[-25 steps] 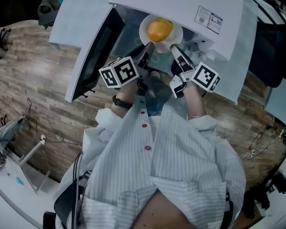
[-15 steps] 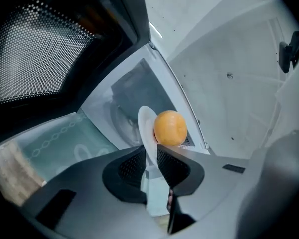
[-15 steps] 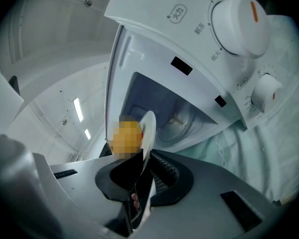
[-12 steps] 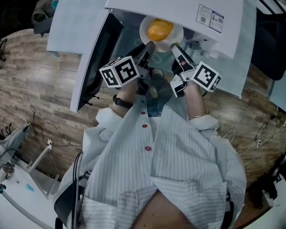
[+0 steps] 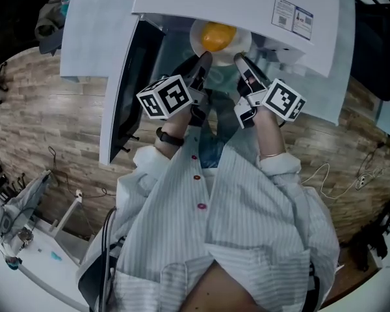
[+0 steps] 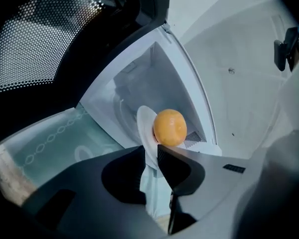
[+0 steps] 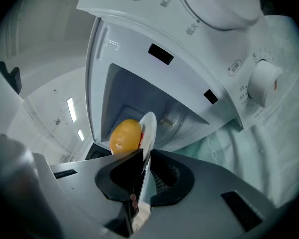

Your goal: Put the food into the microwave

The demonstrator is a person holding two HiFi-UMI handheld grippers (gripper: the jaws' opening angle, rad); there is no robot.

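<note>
An orange (image 5: 218,36) lies on a small white plate (image 5: 239,42) at the mouth of the open white microwave (image 5: 247,5). The plate's far edge is hidden under the microwave's top. My left gripper (image 5: 205,58) is shut on the plate's near left rim, and my right gripper (image 5: 239,60) is shut on its near right rim. In the left gripper view the plate (image 6: 145,133) and orange (image 6: 170,127) stand just past the left gripper (image 6: 149,156), in front of the cavity. The right gripper view shows the right gripper (image 7: 145,158) on the plate (image 7: 149,128), with the orange (image 7: 125,136) beside it.
The microwave's dark door (image 5: 133,90) hangs open to the left of my left gripper. Its control dial (image 7: 263,83) is on the right of the opening. The microwave stands on a table with a pale cloth (image 5: 91,38). Below is a wooden floor (image 5: 45,129) with cables.
Both grippers have carried the plate and orange a little lower and further toward the microwave's opening. More of the plate's far edge now sits under the microwave's top.
</note>
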